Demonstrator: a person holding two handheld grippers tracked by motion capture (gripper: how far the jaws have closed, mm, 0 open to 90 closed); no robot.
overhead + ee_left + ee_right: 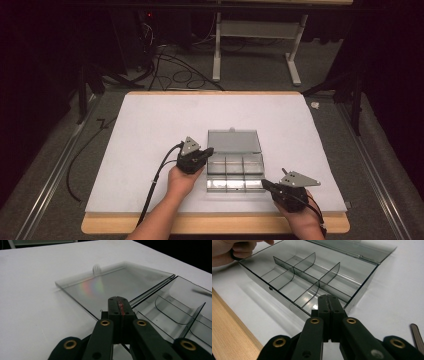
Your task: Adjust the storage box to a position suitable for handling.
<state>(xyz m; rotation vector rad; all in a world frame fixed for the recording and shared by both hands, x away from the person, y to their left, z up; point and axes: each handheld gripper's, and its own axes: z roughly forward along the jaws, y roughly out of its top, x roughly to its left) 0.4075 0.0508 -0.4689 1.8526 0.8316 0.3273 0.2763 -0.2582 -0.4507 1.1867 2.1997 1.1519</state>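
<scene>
right tongs [264, 184] pressed together on nothing, at the near right corner of a clear compartment box [235, 170]; left tongs [210, 150] likewise together, at its left edge by the hinge. box sits mid-surface [150, 125], lid [234, 141] already flat open twd the far side, compartments empty. prob. filling or closing is left. long axis runs left-right.

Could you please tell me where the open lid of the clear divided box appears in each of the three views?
High view: the lid lies flat at centre, beyond the compartments.
Left gripper view: it spreads across the middle, just past the shut left gripper.
Right gripper view: along the top right edge.
Shared landmark: the hinge line joining lid and box.
</scene>
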